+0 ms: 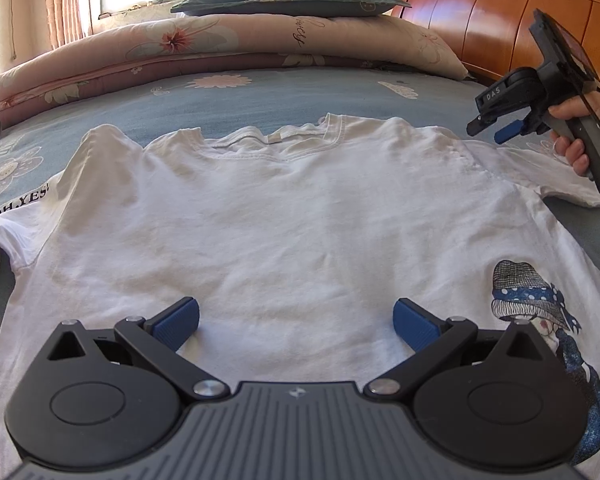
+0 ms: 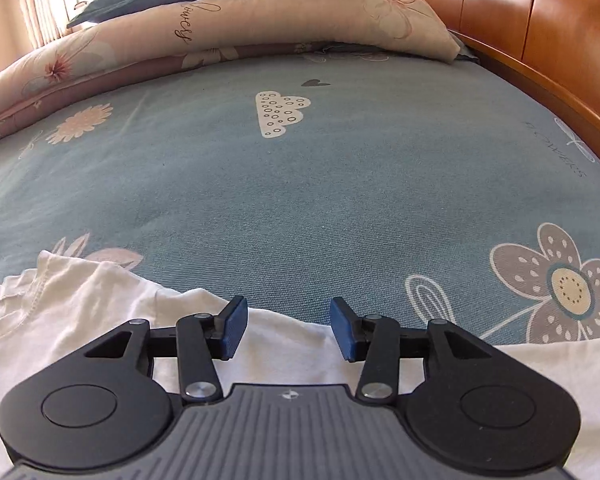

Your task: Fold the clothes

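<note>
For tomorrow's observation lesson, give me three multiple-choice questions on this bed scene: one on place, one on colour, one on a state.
1. Where does the T-shirt lie?
A. spread flat on the bedsheet
B. on the pillow
C. on the floor

2. What colour are the left tool's pads?
A. red
B. blue
C. yellow

3. How does the right tool stand?
A. clamped on a sleeve
B. shut and empty
C. open, gripping nothing

Answers:
1 A: the shirt is laid out across the blue flowered sheet.
2 B: both pads show blue on black arms.
3 C: its pads stand apart above the shirt's edge, with nothing pinched between them.
</note>
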Motion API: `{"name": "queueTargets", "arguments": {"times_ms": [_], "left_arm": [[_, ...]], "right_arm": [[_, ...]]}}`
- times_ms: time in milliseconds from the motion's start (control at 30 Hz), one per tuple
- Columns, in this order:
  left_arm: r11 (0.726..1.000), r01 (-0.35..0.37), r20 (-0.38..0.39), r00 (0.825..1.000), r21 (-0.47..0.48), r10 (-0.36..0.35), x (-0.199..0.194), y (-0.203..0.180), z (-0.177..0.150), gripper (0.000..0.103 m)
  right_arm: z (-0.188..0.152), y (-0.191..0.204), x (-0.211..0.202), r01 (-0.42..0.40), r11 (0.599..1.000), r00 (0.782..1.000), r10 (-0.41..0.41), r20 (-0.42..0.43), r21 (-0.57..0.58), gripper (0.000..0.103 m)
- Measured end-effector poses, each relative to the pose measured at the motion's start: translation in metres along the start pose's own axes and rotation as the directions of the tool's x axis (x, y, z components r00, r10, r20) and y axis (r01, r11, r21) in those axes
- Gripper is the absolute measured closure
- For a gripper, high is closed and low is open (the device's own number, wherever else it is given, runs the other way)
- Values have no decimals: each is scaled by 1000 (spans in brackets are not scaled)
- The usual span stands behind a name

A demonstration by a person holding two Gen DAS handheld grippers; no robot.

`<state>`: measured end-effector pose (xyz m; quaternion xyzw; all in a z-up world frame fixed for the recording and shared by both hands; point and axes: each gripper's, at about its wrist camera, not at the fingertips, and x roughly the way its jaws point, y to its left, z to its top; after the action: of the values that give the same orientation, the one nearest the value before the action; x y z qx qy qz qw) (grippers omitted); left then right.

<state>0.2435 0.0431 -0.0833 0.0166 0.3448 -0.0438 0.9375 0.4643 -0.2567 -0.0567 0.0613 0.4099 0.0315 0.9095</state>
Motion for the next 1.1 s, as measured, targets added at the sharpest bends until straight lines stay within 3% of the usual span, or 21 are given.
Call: {"name": "queueTargets", "arguments": {"times_ms": [200,367,533,667,833,867,967,1033,1100], "left_arm": [[1000,-9,14,1000,6,9,-13,4,6,1],[999,-20,-53,998,-27,19,2,12,3,1],[999,-22,-53,998,-24,20,3,12,1,1],[999,-21,-59,998,-29,20,2,12,1,1],[999,-24,-69,997,-36,22,0,10,2,1],[999,-21,-69,997,-36,19,-1,10,1,1],[999,-18,-70,997,-35,16,-2,10,1,1],[999,-18,-69,998,-37,16,-1,10,2,1],[999,-19,-66,998,-36,17,0,11,2,1]], "right_arm": [[-11,45,-37,-121,990,991,116,-68,-77,38],[-25,71,-1,-77,993,990,65,-127,-94,38],[-10,66,30,-14,996,999,11,-41,-83,33],[7,67,27,-3,999,999,1,-53,-40,32],[1,98,-8,-98,992,993,92,-79,-78,28],[-2,105,-11,-91,991,994,84,-77,-101,28],[-9,119,0,30,989,998,-38,-51,-147,28],[-9,114,16,38,993,998,-43,-42,-107,28],[-9,108,33,37,997,999,-39,-32,-61,20]]}}
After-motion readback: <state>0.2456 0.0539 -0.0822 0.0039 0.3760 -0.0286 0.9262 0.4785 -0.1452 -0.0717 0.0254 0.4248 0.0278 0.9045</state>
